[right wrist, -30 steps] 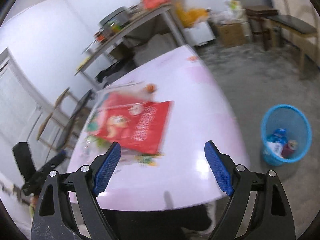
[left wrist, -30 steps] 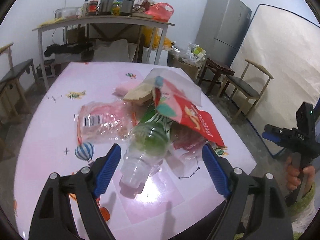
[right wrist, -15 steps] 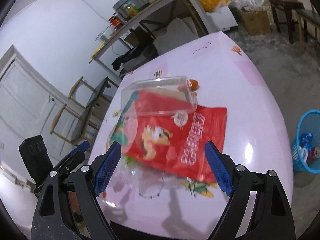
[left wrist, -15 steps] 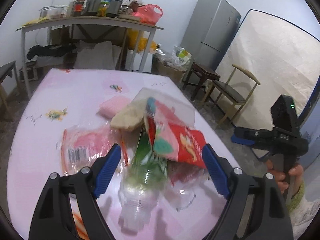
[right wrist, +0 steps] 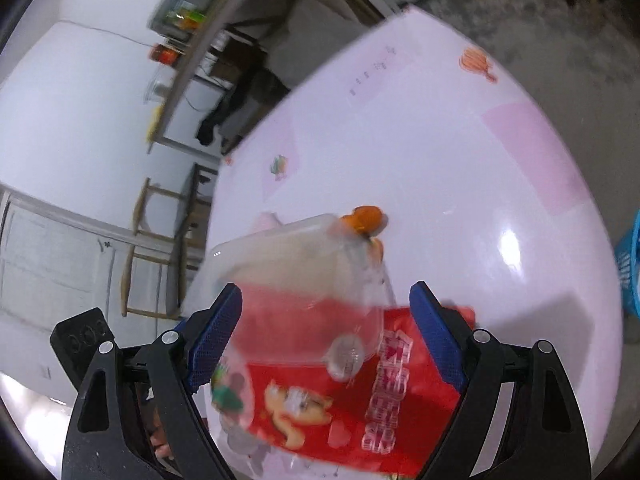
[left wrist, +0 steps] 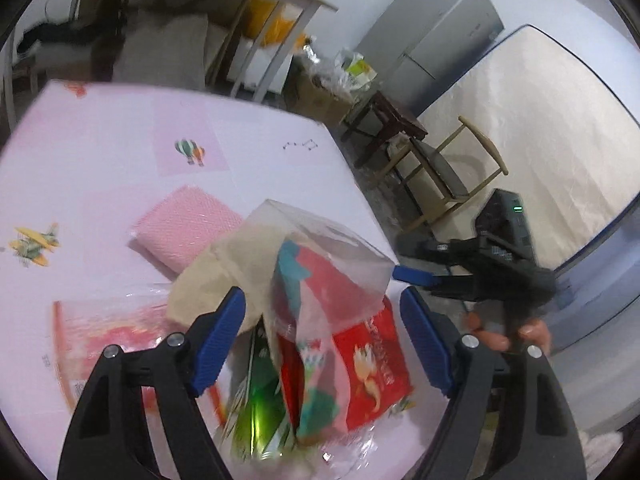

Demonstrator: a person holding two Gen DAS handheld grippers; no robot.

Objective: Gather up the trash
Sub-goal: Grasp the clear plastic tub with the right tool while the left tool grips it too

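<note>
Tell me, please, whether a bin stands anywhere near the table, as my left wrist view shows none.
Observer: Yes, the right wrist view shows a blue mesh basket beyond the edge of the table.
Operator: Thank you. Is the right gripper open?
Observer: Yes, the right gripper is open, its jaws either side of the clear container lying over the red snack bag.
Operator: Is anything behind that container?
Observer: A small orange thing lies on the table just beyond it.

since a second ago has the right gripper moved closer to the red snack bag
Yes. The right gripper has advanced over the table; the red snack bag now sits between its open fingers.
</note>
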